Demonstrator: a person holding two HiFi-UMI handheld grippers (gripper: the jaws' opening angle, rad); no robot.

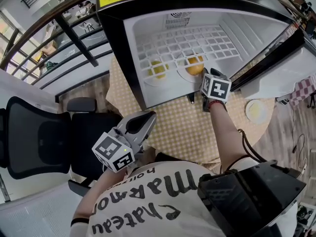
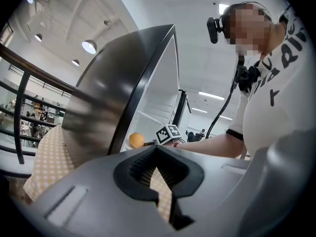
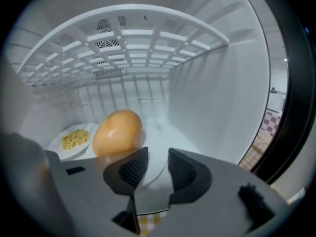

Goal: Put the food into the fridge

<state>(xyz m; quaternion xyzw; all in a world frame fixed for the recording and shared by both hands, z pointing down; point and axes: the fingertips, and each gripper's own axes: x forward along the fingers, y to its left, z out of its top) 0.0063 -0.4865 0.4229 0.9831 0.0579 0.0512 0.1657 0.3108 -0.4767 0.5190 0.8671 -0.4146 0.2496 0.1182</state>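
The small fridge (image 1: 143,78) stands open on the table. Inside lie a white plate (image 1: 181,75) with an orange bun (image 1: 194,65) and a second plate of yellow food (image 1: 157,69). My right gripper (image 1: 201,77) reaches into the fridge mouth. In its own view the right gripper (image 3: 153,167) is open, with the rim of the bun's plate (image 3: 157,142) in the gap and the pads off it. The bun (image 3: 117,132) sits just ahead, left of the jaws. My left gripper (image 1: 143,120) is held low near my body, shut and empty (image 2: 157,154).
A wire shelf (image 3: 133,38) spans the fridge's upper half. The fridge door (image 1: 276,78) hangs open to the right. Another plate of yellow food (image 1: 256,110) rests on the checkered tablecloth (image 1: 187,132) at right. A black office chair (image 1: 44,137) stands at left.
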